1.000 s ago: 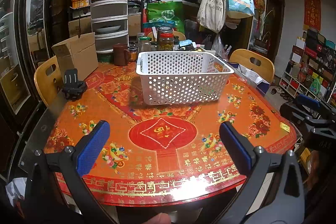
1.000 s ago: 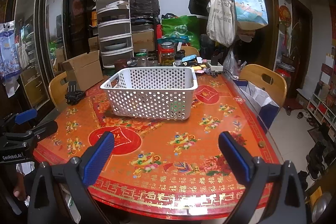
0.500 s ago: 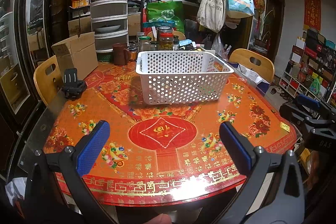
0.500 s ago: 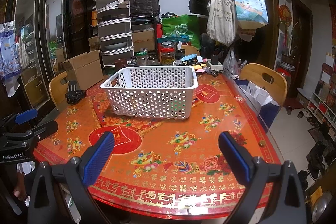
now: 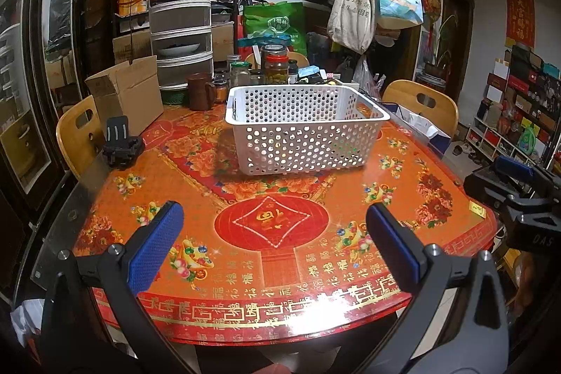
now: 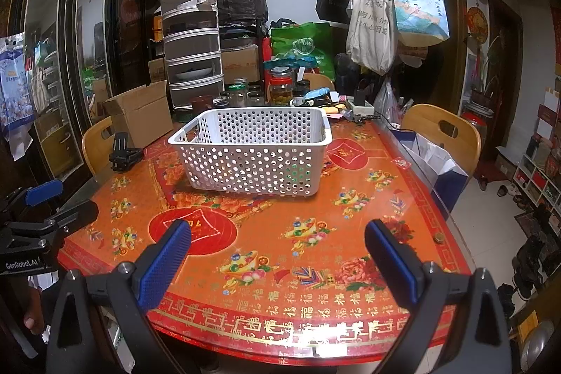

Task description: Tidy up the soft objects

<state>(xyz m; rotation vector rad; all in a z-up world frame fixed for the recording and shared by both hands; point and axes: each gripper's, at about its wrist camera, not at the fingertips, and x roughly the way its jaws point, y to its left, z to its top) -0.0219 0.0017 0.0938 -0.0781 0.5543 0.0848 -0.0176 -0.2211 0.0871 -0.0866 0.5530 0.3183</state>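
A white perforated plastic basket [image 5: 305,125] [image 6: 252,149] stands on the orange and red patterned table [image 5: 273,223] [image 6: 280,233], past its middle. Through the holes I make out some colour inside, but what lies in it is hidden. My left gripper [image 5: 275,237] hovers open above the table's near edge, nothing between its blue pads. My right gripper [image 6: 278,251] is open too, over the near edge further right, and shows at the right edge of the left wrist view. No soft object is plainly visible on the table.
A black clamp-like device [image 5: 121,146] lies at the table's left side beside a cardboard box [image 5: 129,93]. Jars [image 5: 277,65], a brown mug [image 5: 200,92] and stacked containers [image 5: 182,20] crowd the far edge. Wooden chairs [image 5: 420,104] flank the table; bags [image 5: 354,13] hang behind.
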